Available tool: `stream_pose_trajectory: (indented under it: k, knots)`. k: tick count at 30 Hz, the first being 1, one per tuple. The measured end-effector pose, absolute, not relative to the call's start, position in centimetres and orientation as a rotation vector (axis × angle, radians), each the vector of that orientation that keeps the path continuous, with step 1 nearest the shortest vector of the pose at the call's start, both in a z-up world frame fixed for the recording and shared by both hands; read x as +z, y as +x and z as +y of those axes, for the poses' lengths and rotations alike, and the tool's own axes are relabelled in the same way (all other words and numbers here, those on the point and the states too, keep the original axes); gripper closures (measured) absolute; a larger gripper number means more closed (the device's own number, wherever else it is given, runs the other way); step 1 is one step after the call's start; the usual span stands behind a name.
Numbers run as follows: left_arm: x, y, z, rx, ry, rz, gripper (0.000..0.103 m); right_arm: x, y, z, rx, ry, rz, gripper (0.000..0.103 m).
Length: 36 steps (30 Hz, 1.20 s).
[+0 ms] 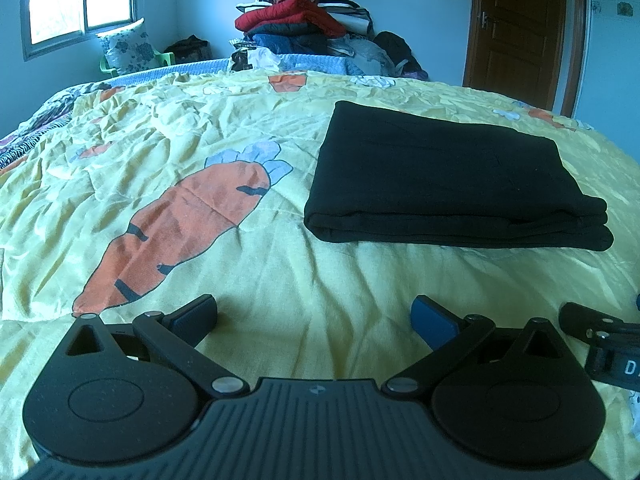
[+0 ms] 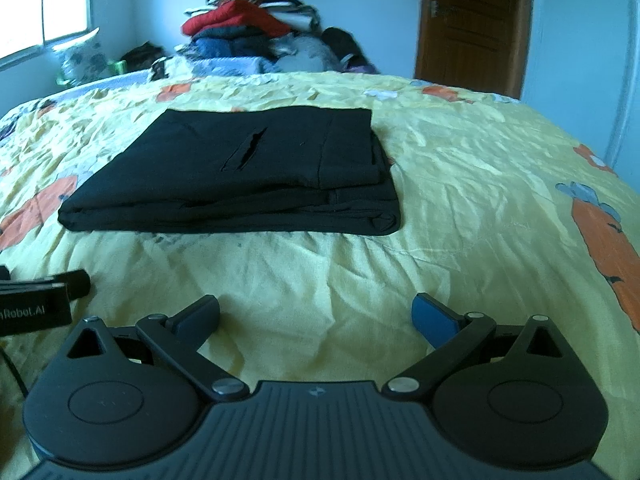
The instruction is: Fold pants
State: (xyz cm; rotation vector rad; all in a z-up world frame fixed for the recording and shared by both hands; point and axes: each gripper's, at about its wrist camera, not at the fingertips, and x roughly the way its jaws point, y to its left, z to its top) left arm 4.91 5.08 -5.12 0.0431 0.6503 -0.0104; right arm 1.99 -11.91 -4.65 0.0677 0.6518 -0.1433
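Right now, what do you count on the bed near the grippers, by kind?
Folded black pants: 1, flat on the yellow carrot-print bedspread.
Grippers: 2, the left gripper and the right gripper, both open, holding nothing, short of the pants.
Total: 3.

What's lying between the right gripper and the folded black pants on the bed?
Only bare wrinkled yellow bedspread lies between the open right gripper and the pants, shown in the right wrist view.

Black pants [image 2: 240, 172] lie folded into a flat layered rectangle, a pocket slit showing on top
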Motion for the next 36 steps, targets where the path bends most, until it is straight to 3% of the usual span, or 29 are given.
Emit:
stream_pose_trajectory:
  k: [36]
  knots:
    - [-5.07, 4.92, 5.27, -0.015, 0.032, 0.653, 0.0, -4.69, 2.27, -11.51, -0.147, 0.073, 0.656, 0.0]
